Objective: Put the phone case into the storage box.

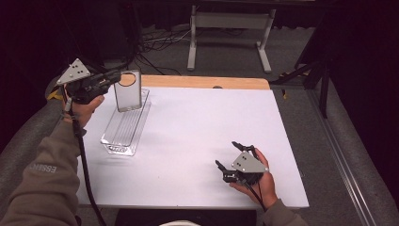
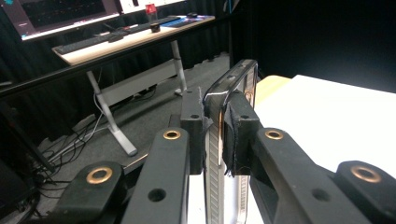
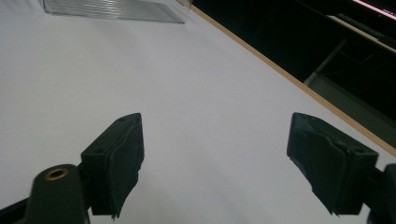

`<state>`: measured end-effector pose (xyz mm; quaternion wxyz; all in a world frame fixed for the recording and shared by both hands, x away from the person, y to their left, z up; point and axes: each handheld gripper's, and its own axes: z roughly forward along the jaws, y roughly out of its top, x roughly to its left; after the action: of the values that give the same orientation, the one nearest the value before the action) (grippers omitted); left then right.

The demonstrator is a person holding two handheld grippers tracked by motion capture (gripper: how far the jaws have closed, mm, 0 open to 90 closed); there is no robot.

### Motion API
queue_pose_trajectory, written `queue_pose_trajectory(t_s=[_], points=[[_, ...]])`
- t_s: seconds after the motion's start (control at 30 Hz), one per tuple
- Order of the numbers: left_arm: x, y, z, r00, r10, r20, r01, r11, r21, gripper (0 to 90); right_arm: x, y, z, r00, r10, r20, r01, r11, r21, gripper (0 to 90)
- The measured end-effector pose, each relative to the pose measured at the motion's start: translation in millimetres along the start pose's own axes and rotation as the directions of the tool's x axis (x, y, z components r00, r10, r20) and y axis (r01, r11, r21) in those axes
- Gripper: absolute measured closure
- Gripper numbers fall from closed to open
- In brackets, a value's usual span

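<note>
- Clear plastic lid (image 1: pixel 128 91) clamped upright in left claw (image 1: pixel 118 78), pads pinching its edge (image 2: pixel 215 122), held above far end of clear ribbed tray (image 1: pixel 123 128).
- Tray lies on white tabletop (image 1: pixel 197 136), far-left area.
- Right claw (image 1: pixel 229 157) open, nothing between jaws, resting low near front-right, well apart from tray.
</note>
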<state>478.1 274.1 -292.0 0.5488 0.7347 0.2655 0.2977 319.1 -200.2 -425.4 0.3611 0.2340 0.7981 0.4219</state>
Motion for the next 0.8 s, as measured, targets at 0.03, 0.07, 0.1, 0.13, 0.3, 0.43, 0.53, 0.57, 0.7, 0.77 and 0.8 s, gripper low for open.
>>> queue_pose_trajectory(t_s=[0.03,0.07,0.1,0.13,0.3,0.43,0.53,0.57,0.7,0.77,0.8], points=[[2.3,-0.9,2.8,1.0000,-0.004,-0.002,0.004,1.0000,-0.003,80.2,-0.1,-0.2,0.2,1.0000,-0.001,0.000,0.001,1.000,0.002,19.8],[4.3,-1.4,4.4,1.0000,-0.003,-0.002,0.003,1.0000,0.003,80.2,-0.3,-0.4,0.4,1.0000,-0.001,0.000,0.001,1.000,0.002,19.8],[7.1,-2.6,8.0,1.0000,-0.004,-0.006,0.005,1.0000,0.003,80.2,-0.5,-0.5,0.5,1.0000,0.001,-0.002,-0.001,1.000,0.002,19.8],[9.3,-3.6,10.9,0.9999,0.000,-0.014,0.000,1.0000,0.006,80.2,-0.5,-0.8,0.8,1.0000,0.003,-0.003,-0.003,1.000,0.004,19.8],[19.1,-10.7,24.6,0.9989,-0.024,-0.041,0.025,0.9995,0.018,80.2,-0.9,-0.9,2.4,1.0000,0.000,0.005,0.000,1.000,0.021,20.2],[27.8,-20.7,37.9,0.9985,-0.035,-0.043,0.036,0.9989,0.029,80.2,1.1,0.4,3.6,1.0000,0.002,-0.003,-0.002,1.000,0.027,20.2],[32.5,-26.7,44.2,0.9981,-0.043,-0.044,0.045,0.9984,0.036,80.2,2.4,0.9,4.4,1.0000,-0.005,-0.006,0.005,1.000,0.027,20.3],[34.5,-30.1,46.9,0.9978,-0.048,-0.046,0.050,0.9984,0.026,80.2,2.9,1.2,4.6,1.0000,-0.006,-0.005,0.007,1.000,0.028,20.3],[44.4,-44.3,60.6,0.9960,-0.085,-0.028,0.086,0.9953,0.045,80.2,2.8,1.2,4.3,1.0000,0.001,0.009,-0.001,0.999,0.035,20.5],[46.5,-48.7,66.6,0.9970,-0.075,-0.020,0.076,0.9952,0.062,80.2,2.6,0.4,3.8,0.9999,0.010,0.011,-0.010,0.999,0.040,20.5],[47.3,-50.9,69.3,0.9971,-0.075,-0.011,0.076,0.9949,0.066,80.1,2.8,-0.3,3.3,0.9998,0.012,0.014,-0.013,0.999,0.041,20.5]])
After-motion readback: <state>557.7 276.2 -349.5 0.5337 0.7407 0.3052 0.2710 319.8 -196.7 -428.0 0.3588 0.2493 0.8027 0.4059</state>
